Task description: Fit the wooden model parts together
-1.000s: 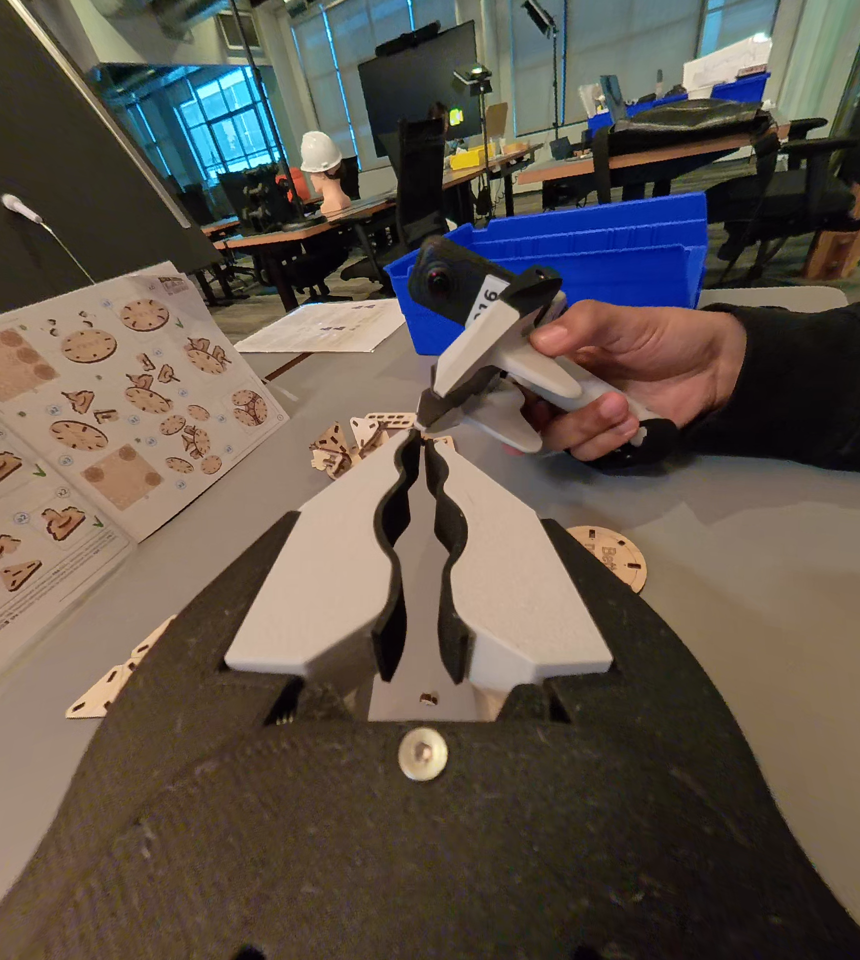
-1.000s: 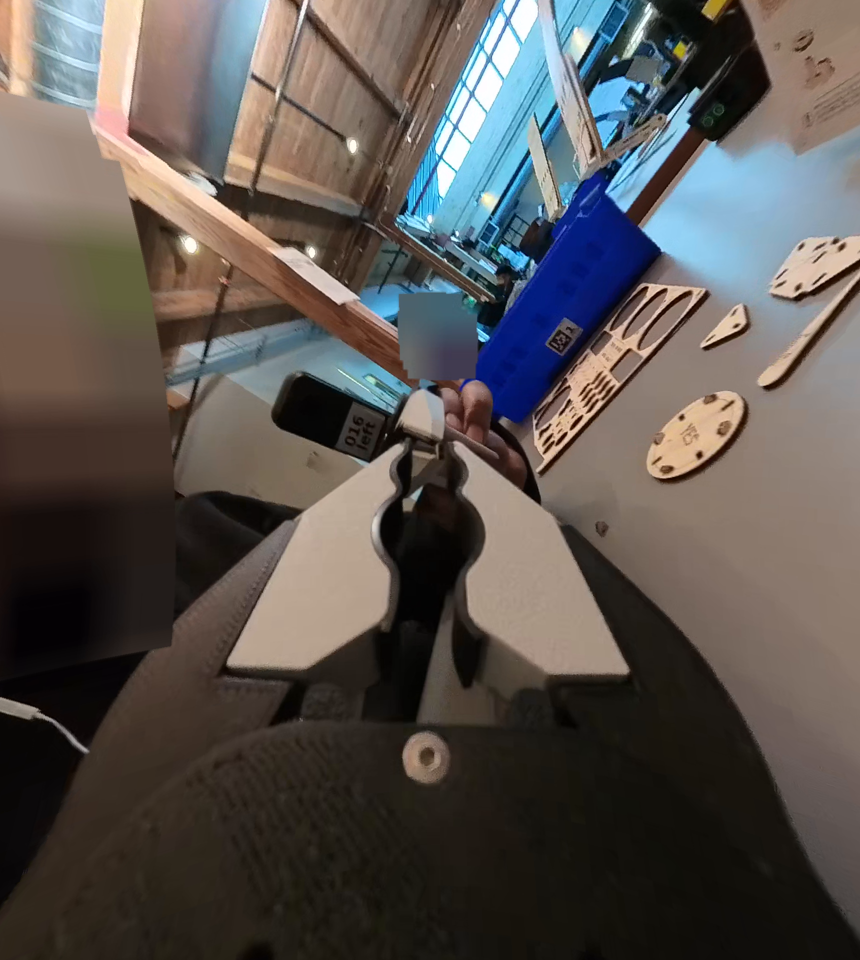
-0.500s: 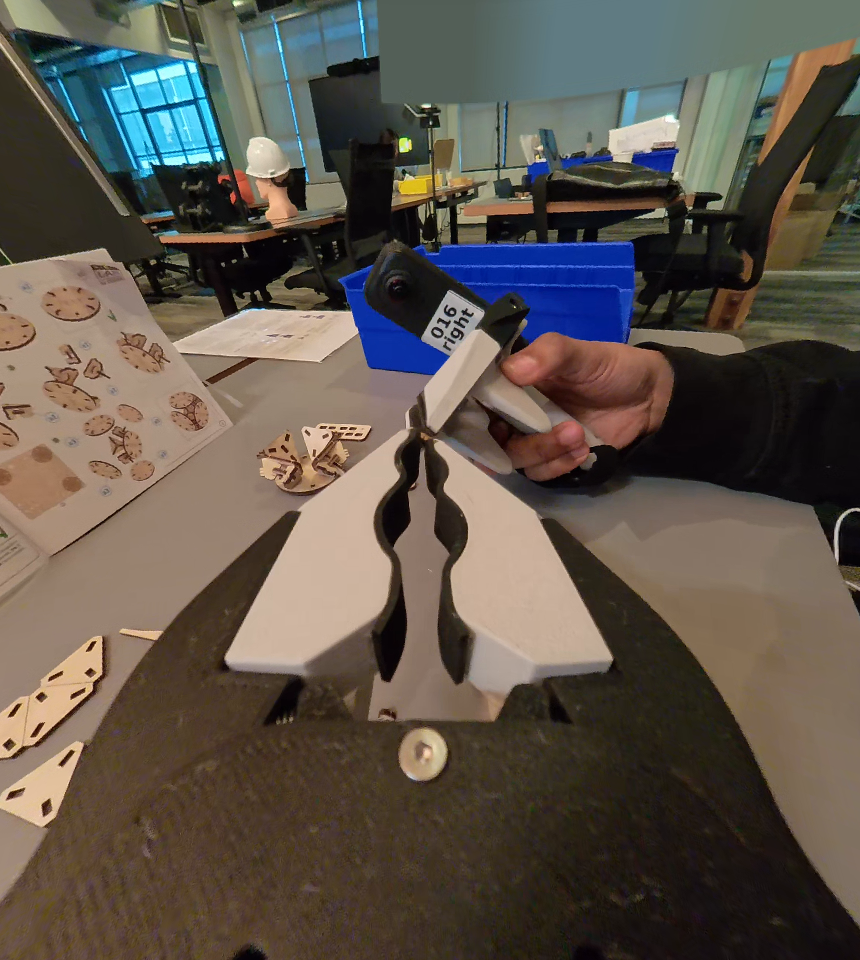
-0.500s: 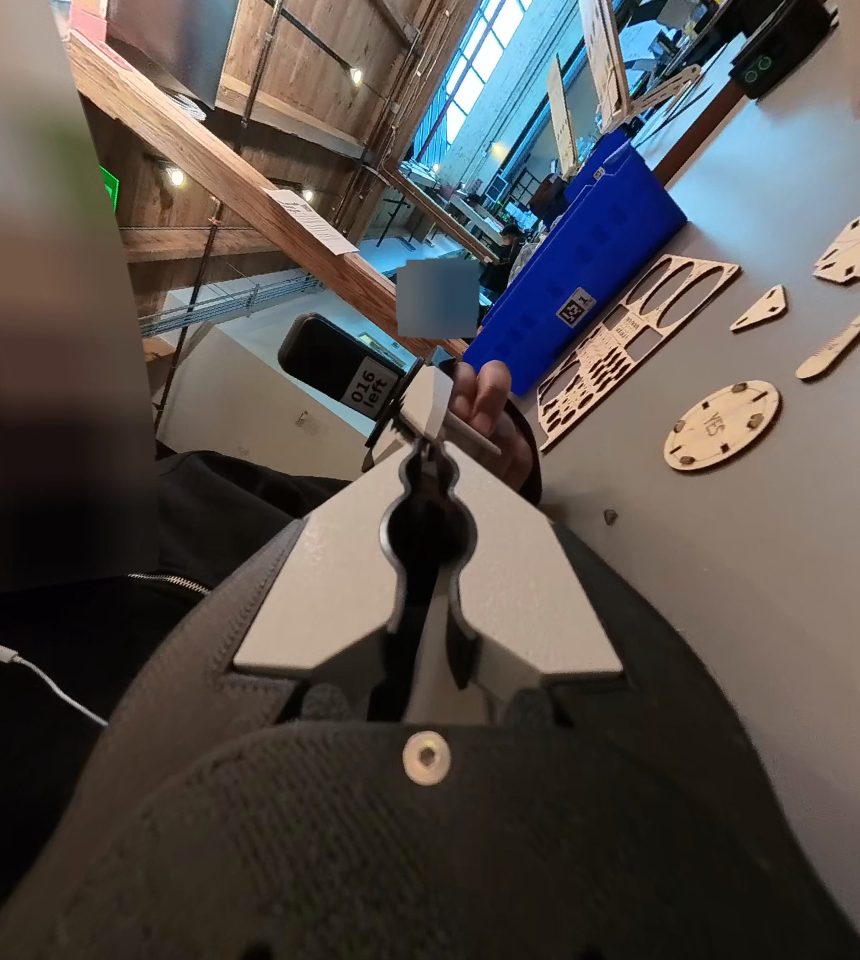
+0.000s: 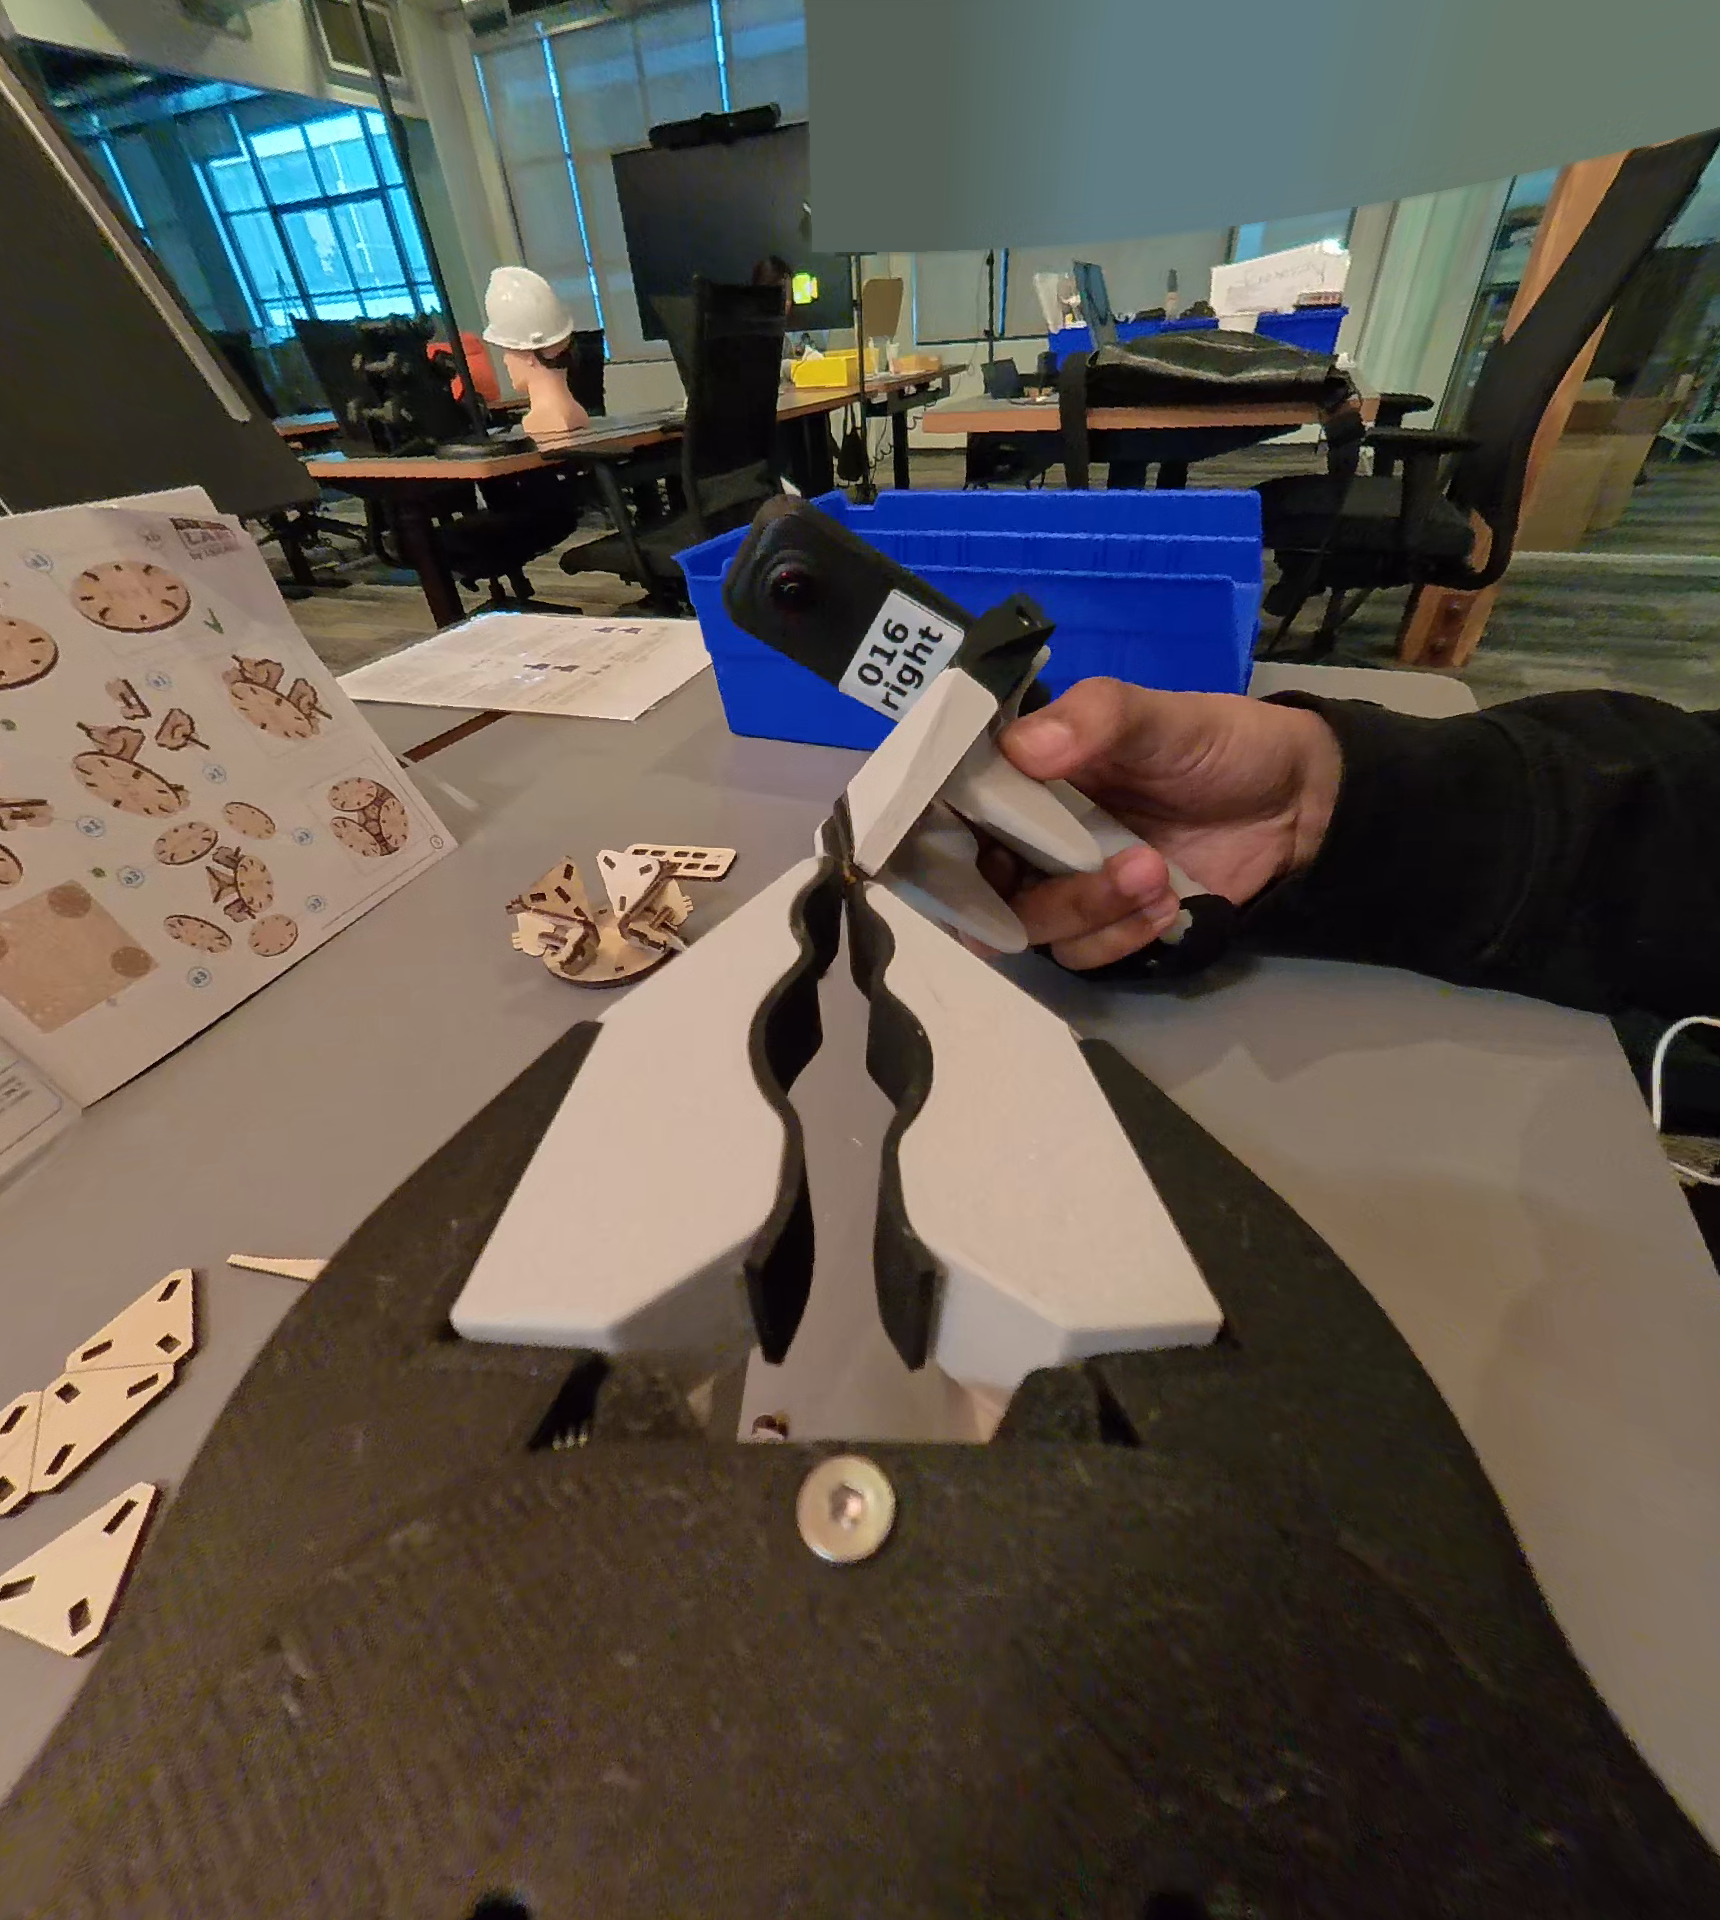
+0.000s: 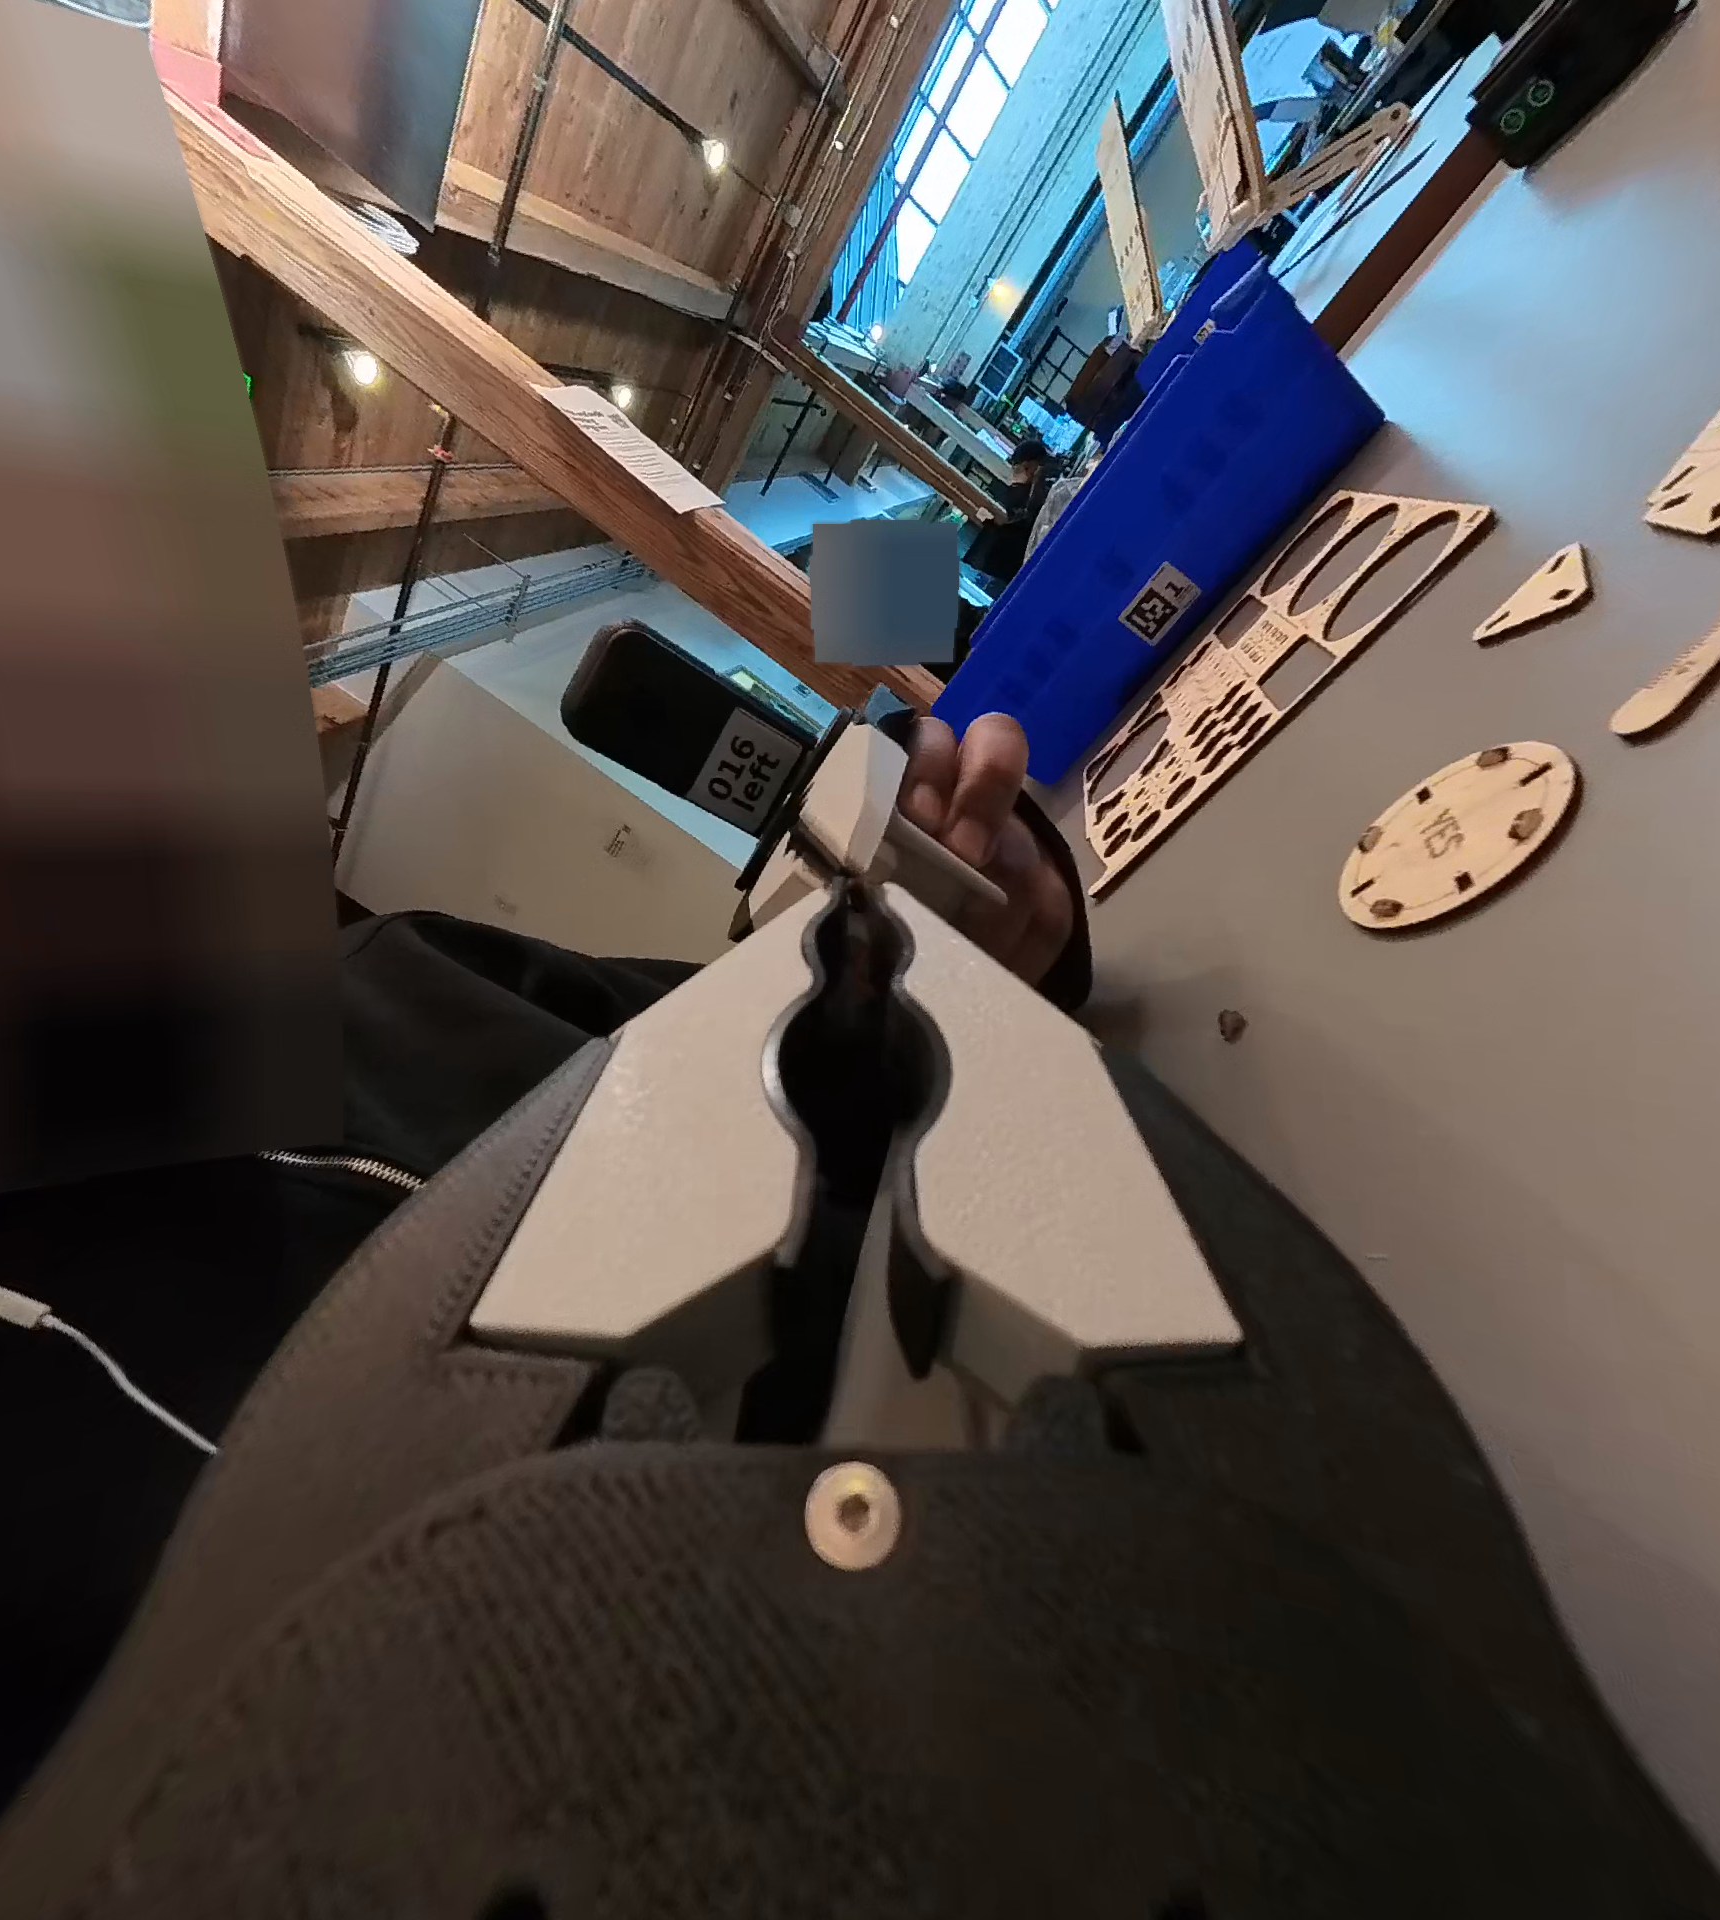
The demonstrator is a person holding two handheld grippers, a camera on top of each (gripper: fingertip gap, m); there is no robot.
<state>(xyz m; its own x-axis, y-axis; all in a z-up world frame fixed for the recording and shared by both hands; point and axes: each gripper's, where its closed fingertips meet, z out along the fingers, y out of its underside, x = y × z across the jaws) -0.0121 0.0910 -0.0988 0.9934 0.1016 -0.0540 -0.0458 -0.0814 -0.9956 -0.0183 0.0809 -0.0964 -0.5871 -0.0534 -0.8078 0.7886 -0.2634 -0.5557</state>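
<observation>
My left gripper (image 5: 841, 885) and my right gripper (image 6: 848, 900) meet tip to tip in the air above the grey table (image 5: 1407, 1195), and both are shut. A tiny tan wooden peg (image 5: 848, 878) shows just where the two pairs of fingertips meet, and both pairs pinch it. In the left wrist view the right gripper (image 5: 861, 868) comes in from the right, held by a hand (image 5: 1178, 810) in a black sleeve. In the right wrist view the left gripper (image 6: 835, 873) faces me from just beyond my tips.
A part-built wooden model (image 5: 596, 920) stands on the table to the left of the tips. An instruction sheet (image 5: 108, 790) leans at far left and a blue bin (image 5: 991, 623) stands behind. Wooden triangles (image 5: 77, 1434), a disc (image 6: 1458, 847), a cut-out sheet (image 6: 1251, 665) and a loose peg (image 6: 1230, 1027) lie about. My two grippers' fingertips are within a few centimetres of each other.
My right gripper's fingers have closed at the left gripper's tips. The left gripper stayed shut. Both grippers have shifted a little over the table.
</observation>
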